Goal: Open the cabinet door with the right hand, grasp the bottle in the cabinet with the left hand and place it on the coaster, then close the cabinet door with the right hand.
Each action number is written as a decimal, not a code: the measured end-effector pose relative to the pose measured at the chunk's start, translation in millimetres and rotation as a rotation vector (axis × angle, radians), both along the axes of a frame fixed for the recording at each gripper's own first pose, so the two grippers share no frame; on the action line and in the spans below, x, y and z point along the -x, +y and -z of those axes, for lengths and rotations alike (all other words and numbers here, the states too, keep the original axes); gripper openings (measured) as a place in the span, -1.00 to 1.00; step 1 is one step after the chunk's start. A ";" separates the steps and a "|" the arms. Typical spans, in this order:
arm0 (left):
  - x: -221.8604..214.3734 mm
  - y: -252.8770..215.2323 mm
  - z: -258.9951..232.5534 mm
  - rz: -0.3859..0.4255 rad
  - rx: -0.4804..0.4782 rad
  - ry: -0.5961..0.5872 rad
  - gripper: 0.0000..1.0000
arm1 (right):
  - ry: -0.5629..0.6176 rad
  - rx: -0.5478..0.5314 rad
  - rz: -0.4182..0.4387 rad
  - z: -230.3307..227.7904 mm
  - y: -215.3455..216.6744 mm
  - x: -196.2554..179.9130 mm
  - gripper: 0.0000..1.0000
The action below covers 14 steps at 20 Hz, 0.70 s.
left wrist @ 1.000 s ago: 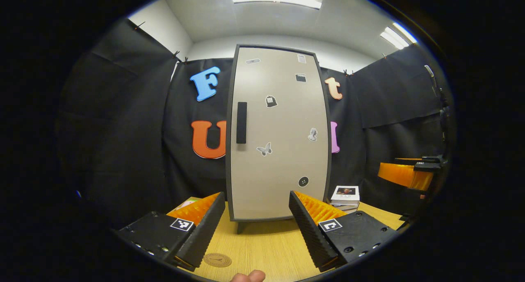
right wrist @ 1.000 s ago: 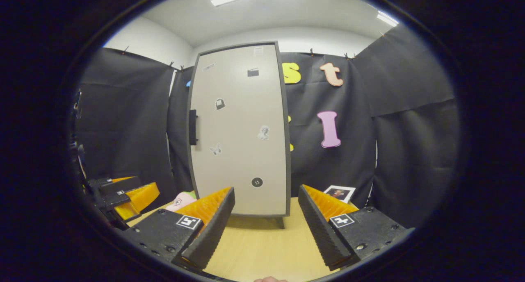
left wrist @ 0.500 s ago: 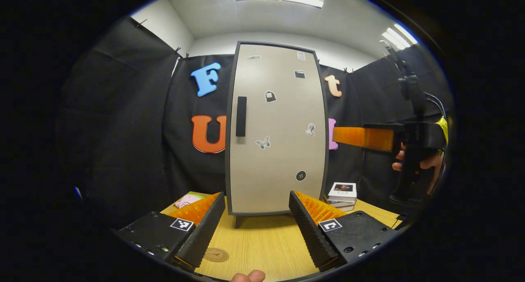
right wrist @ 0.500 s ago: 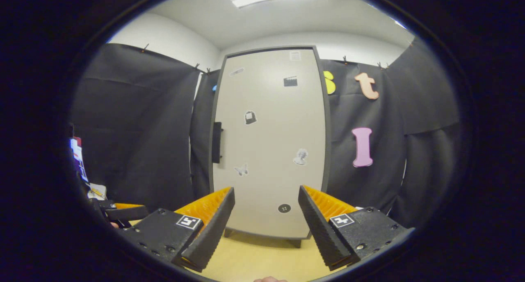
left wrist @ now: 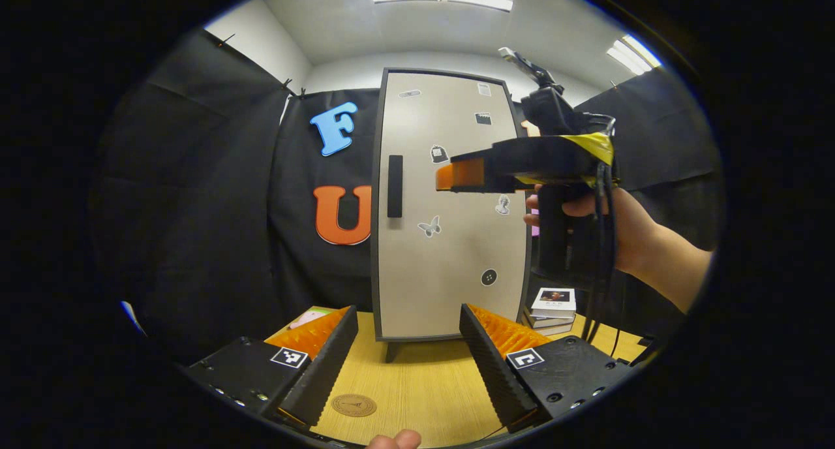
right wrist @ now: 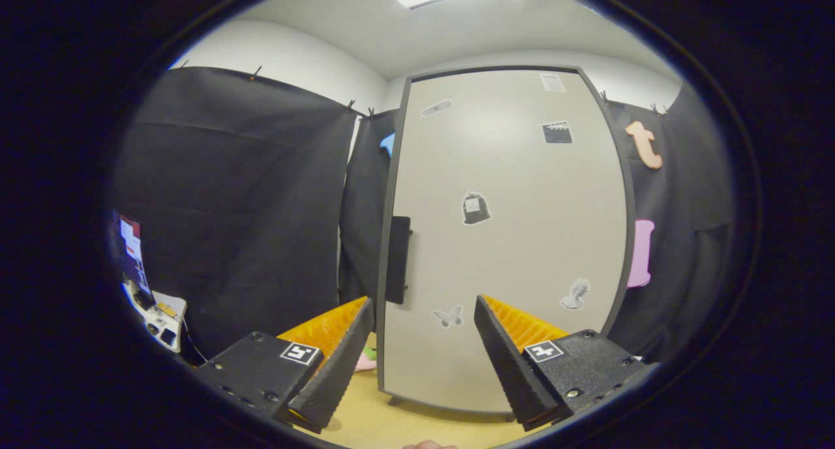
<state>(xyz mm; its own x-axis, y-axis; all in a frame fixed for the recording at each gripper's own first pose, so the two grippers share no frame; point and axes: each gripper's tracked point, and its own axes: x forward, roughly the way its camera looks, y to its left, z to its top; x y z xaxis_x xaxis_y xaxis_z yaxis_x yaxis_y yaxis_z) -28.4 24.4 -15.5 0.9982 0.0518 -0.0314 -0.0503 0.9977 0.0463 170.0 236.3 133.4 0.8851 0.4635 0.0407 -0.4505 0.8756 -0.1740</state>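
A tall beige cabinet with a dark frame stands shut on the wooden table. Its black handle runs upright near the door's left edge. The bottle is hidden behind the door. A round brown coaster lies on the table between my left gripper's fingers. My left gripper hangs open low over the table, in front of the cabinet. My right gripper is open, raised in front of the door, to the right of the handle. In the left gripper view the right gripper points left at handle height.
A small stack of books lies on the table right of the cabinet. A pink object rests left of the cabinet's foot. A hand holds the right gripper's grip. A fingertip shows at the bottom edge.
The right gripper has risen and moved left toward the cabinet door, now close in front of it near the handle. The left gripper has stayed almost still over the table.
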 end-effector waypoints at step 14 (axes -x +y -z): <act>7.4 39.1 6.4 -0.094 0.010 0.003 0.89 | 0.079 0.018 0.012 -3.1 79.5 -107.0 0.94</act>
<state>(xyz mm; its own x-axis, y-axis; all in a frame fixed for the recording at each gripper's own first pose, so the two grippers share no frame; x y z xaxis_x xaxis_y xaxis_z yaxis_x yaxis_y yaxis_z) -35.8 63.5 -21.9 0.9887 0.1453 -0.0358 -0.1440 0.9889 0.0363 276.9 315.7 136.5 0.8908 0.4529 -0.0372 -0.4530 0.8782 -0.1538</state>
